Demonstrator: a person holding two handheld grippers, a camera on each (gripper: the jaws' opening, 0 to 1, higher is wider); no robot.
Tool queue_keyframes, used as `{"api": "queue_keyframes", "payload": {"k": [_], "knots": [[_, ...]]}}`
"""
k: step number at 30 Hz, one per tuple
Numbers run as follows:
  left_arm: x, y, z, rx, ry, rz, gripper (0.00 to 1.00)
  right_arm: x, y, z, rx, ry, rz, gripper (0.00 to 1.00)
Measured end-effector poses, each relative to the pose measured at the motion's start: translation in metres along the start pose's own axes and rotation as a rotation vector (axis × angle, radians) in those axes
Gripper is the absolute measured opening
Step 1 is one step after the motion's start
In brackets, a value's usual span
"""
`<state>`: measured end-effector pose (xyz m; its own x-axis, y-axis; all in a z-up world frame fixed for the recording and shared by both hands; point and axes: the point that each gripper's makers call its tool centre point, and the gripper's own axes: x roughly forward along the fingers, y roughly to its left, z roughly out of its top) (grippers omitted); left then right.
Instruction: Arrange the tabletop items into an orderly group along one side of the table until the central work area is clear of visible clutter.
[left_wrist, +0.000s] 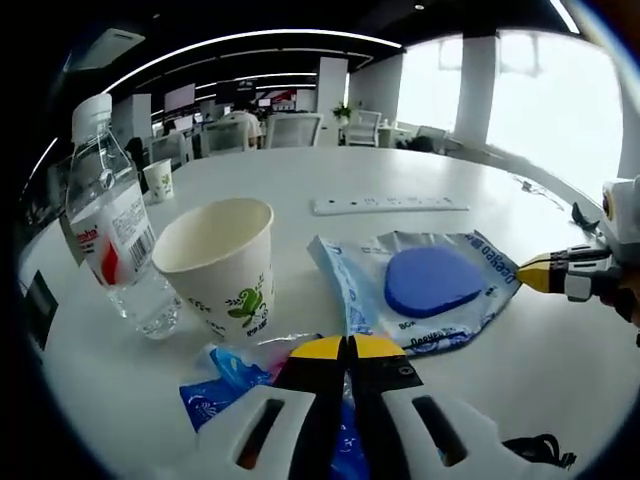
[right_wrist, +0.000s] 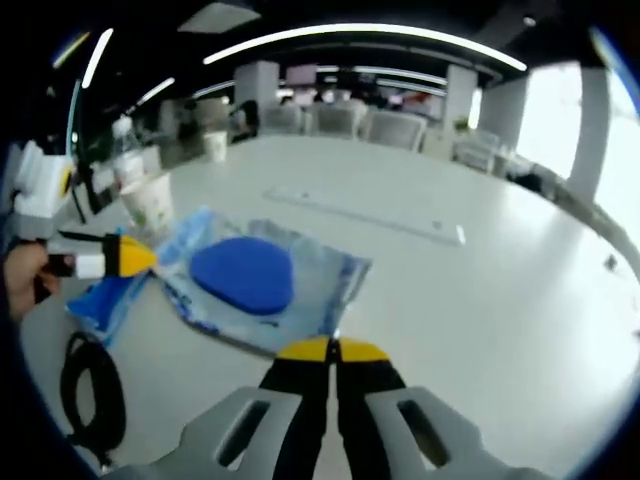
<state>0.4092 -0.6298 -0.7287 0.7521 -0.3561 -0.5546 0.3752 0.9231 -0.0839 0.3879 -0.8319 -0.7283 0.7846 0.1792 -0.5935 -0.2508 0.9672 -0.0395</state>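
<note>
In the left gripper view the left gripper (left_wrist: 346, 347) has its fingers closed on the blue wrapper (left_wrist: 222, 385) at 6 o'clock, with the paper cup (left_wrist: 218, 262) and water bottle (left_wrist: 113, 225) at 9 o'clock on the table (left_wrist: 420, 180). In the right gripper view the right gripper (right_wrist: 331, 351) pinches the near edge of the clear pouch (right_wrist: 262, 283) holding a blue pad, at 11 o'clock. Sorting looks under way; next, each piece likely needs dragging toward the cup side.

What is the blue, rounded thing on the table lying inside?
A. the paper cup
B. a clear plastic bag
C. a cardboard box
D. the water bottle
B: the blue pad lies sealed in a clear plastic bag printed with blue letters, flat on the table.
</note>
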Motion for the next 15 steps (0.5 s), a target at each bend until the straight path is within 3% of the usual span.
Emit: {"api": "queue_keyframes", "payload": {"k": [4, 15], "knots": [[0.0002, -0.0006, -0.0007, 0.006, -0.002, 0.005, 0.01, 0.0017, 0.0003, -0.0011, -0.018, 0.005, -0.009, 0.0], [-0.0033, -0.0006, 0.0045, 0.019, -0.043, 0.051, 0.06, 0.0021, -0.0023, -0.0022, 0.05, 0.003, -0.023, 0.02]]}}
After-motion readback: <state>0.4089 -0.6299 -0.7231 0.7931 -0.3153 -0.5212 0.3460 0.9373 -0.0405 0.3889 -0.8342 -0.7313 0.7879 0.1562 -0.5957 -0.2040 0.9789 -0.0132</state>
